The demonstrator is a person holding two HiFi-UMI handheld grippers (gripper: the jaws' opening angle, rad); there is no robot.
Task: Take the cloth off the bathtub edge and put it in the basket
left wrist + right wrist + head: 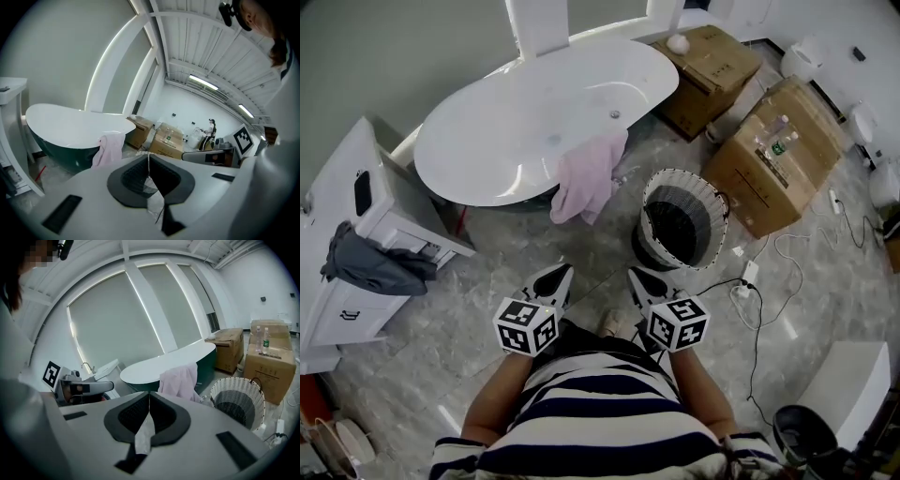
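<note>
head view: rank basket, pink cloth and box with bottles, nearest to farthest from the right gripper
1. basket: on the floor just ahead of the right gripper, slightly to its right.
2. pink cloth: ahead and to the left, draped over the bathtub edge.
3. cardboard box with bottles: far right, beyond the basket.

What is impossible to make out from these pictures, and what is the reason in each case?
Bottom of the basket, head view: its dark lining and wall hide it.
Lower end of the cloth, left gripper view: the left tool covers it.
Labels of the bottles on the cardboard box, head view: too small.
Base of the bathtub, head view: mostly under its own rim.
</note>
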